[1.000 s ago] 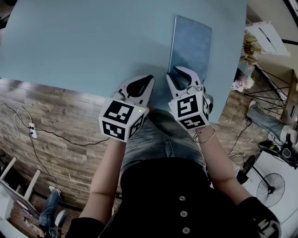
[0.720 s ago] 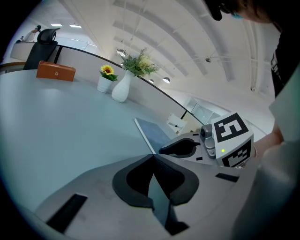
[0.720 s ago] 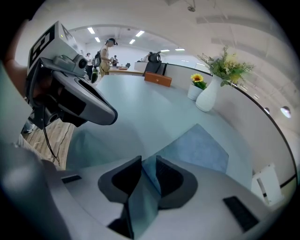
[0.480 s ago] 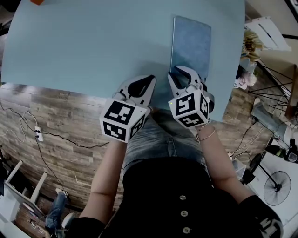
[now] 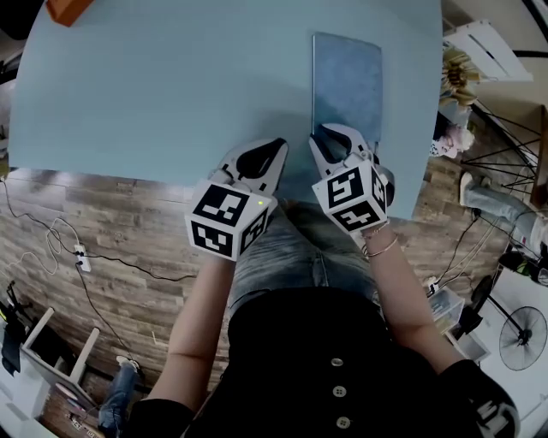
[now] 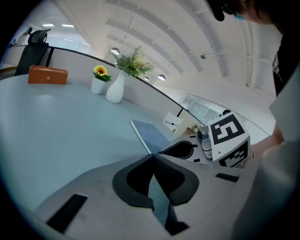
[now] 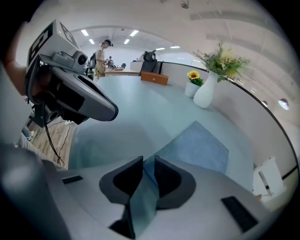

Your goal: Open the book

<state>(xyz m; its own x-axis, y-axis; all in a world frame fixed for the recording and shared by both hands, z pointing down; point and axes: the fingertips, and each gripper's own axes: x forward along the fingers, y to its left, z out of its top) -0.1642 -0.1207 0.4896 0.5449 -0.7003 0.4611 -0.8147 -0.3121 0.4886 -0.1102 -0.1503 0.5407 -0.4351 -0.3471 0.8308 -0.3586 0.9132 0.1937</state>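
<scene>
Pale blue table (image 5: 154, 85) over a wood-plank floor (image 5: 111, 222), pretty bare overall. Far left corner has one brown box (image 5: 67, 8). The left gripper view also shows two white vases at the far edge, a small one (image 6: 98, 85) with a sunflower and a taller one (image 6: 116, 90) with greenery. Two grippers hang over the near edge, side by side. The left gripper (image 5: 276, 145) has its jaws pressed together at the tips with nothing in them, and it sits over bare table just left of the book. The right gripper (image 5: 330, 133) has its jaws a narrow gap apart, not clamped on anything, with the tips right at the book's near left corner. One book (image 5: 347, 81), blue cover, lies flat and closed near the table's right edge. Nothing lies on top of it. Off the right side there's a floor fan (image 5: 522, 338).
</scene>
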